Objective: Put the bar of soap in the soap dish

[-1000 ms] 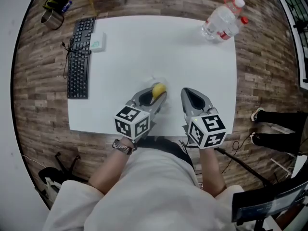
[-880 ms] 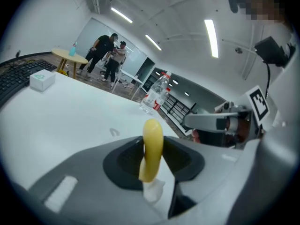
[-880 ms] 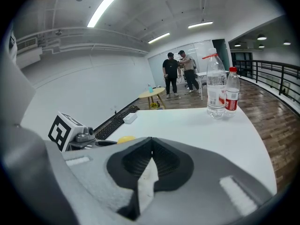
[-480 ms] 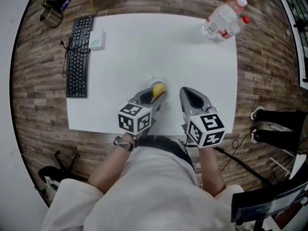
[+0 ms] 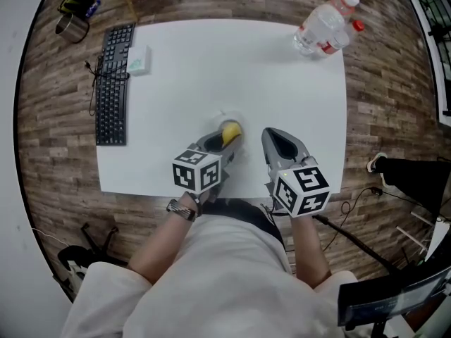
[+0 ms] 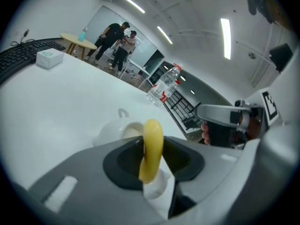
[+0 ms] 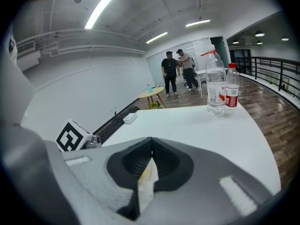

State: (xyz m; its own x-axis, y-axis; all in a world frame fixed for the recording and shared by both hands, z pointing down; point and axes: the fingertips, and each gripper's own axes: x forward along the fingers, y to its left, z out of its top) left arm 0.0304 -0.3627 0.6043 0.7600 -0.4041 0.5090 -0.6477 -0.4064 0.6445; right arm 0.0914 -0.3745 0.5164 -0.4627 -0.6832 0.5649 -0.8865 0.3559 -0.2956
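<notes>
The scene is lit brightly and evenly by ceiling strip lights [image 6: 225, 36], which are seen as glaring bars in both gripper views. The white tabletop [image 5: 211, 69] is slightly washed out, with faint shadows near its near edge. Strong fisheye bending and black corners are seen throughout. Close foregrounds are blurred.

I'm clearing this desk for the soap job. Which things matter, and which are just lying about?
For the job: bar of soap, clamped in the left gripper; white soap dish just beyond it.
Lying about: keyboard, small box beside it, two water bottles.
</notes>
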